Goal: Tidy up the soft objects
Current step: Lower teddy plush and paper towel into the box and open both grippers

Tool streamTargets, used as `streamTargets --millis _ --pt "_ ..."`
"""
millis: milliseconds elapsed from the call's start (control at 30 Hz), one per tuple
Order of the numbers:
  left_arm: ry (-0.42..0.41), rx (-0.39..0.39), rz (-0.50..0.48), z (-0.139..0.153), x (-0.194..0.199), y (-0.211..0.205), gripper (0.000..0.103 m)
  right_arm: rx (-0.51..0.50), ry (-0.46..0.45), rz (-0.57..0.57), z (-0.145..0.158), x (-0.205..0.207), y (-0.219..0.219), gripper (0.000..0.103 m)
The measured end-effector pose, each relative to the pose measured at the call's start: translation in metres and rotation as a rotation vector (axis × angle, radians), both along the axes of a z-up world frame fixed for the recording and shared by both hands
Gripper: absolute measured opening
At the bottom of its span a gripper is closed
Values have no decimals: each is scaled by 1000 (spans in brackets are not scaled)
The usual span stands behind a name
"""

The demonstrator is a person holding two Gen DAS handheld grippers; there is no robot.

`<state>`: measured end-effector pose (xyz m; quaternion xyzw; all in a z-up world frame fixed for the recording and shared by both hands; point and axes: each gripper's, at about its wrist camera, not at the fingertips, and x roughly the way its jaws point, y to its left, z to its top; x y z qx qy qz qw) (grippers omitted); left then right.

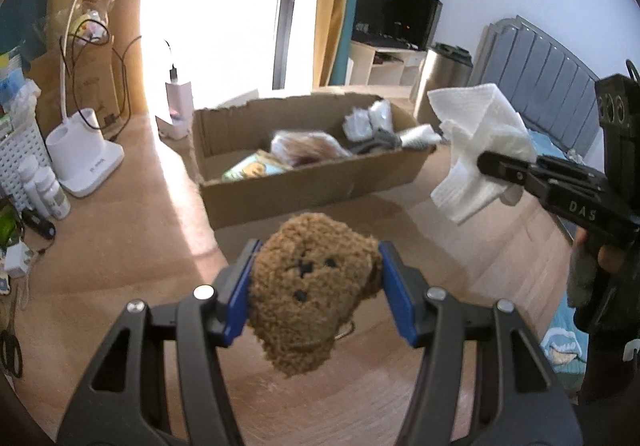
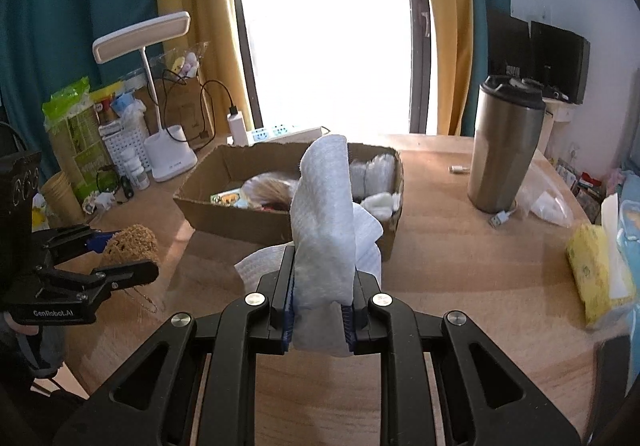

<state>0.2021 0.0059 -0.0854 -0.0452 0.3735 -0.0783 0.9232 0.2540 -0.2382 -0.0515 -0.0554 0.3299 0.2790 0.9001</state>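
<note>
My left gripper [image 1: 316,282] pinches the plush bear head [image 1: 312,294] sideways, aloft before the cardboard box [image 1: 304,182]; my right gripper [image 2: 319,320] clamps a folded tissue [image 2: 326,230]. Both seem light, compressible; the tissue probably tears easily.

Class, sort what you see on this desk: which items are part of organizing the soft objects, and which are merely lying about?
Job:
brown plush bear in left gripper
white tissue in right gripper
cardboard box

Lying about:
desk lamp
steel tumbler
yellow tissue pack
</note>
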Motion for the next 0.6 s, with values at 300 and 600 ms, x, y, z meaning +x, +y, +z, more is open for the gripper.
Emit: streamTargets --millis 300,600 --pt "-33 -2 31 13 14 15 59 14 -23 6 10 14 2 21" --pt "-56 -5 58 21 28 23 59 26 -41 20 17 27 7 21"
